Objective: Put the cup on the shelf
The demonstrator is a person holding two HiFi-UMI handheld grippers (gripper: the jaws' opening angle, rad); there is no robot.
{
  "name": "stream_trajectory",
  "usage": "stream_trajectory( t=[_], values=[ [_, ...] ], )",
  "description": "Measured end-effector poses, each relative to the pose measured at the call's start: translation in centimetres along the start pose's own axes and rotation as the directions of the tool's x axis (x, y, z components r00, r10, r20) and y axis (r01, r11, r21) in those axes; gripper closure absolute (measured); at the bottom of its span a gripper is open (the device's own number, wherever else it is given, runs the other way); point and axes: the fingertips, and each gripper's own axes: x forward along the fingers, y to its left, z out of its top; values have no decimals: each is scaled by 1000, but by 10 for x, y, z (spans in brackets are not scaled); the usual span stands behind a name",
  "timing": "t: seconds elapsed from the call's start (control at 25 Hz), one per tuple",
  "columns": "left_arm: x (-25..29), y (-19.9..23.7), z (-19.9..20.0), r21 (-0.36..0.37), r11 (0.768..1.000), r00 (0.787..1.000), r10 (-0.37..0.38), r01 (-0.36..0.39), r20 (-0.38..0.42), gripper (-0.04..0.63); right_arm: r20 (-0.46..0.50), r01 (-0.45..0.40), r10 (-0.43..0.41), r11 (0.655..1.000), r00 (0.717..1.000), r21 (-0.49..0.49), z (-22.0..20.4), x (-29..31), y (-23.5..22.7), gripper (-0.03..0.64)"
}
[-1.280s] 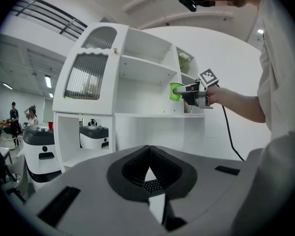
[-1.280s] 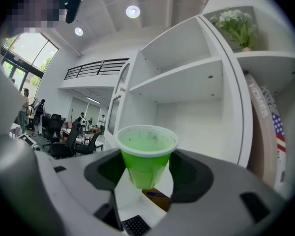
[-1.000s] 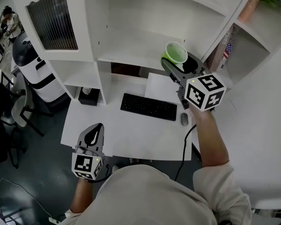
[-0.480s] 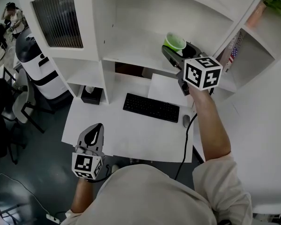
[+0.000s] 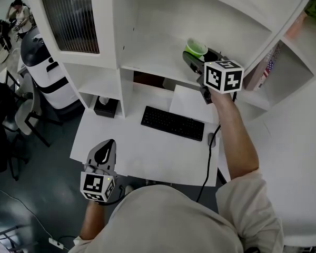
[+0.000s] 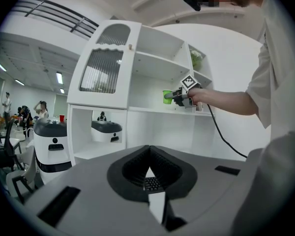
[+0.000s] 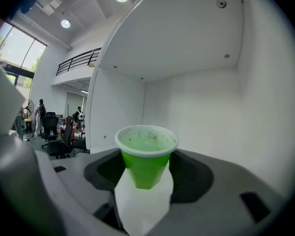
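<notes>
Pinches cup (image 7: 146,156) upright in right gripper (image 5: 193,58) inside shelf (image 5: 152,62) bay; holds left gripper (image 5: 106,147) low, jaws pressed together, empty.

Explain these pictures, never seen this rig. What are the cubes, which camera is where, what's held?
No robot arm here: a person holds a gripper in each hand; the marker cubes are part of them. The head view looks down from the person's head; the other two cameras ride on the grippers and look along their jaws. The right gripper is closed on a green cup, reached into the white shelf bay. The left gripper hangs shut and empty at the desk's front edge. On the desk: a keyboard, a mouse, a white sheet.
</notes>
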Motion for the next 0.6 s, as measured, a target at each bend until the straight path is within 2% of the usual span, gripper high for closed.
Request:
stream_trajectory(
  t=[0.6],
  values=[
    [4, 11, -6, -19, 1000, 1000, 13, -13, -7, 595, -80, -11, 12, 1000, 997, 23, -20, 34, -5, 333]
  ],
)
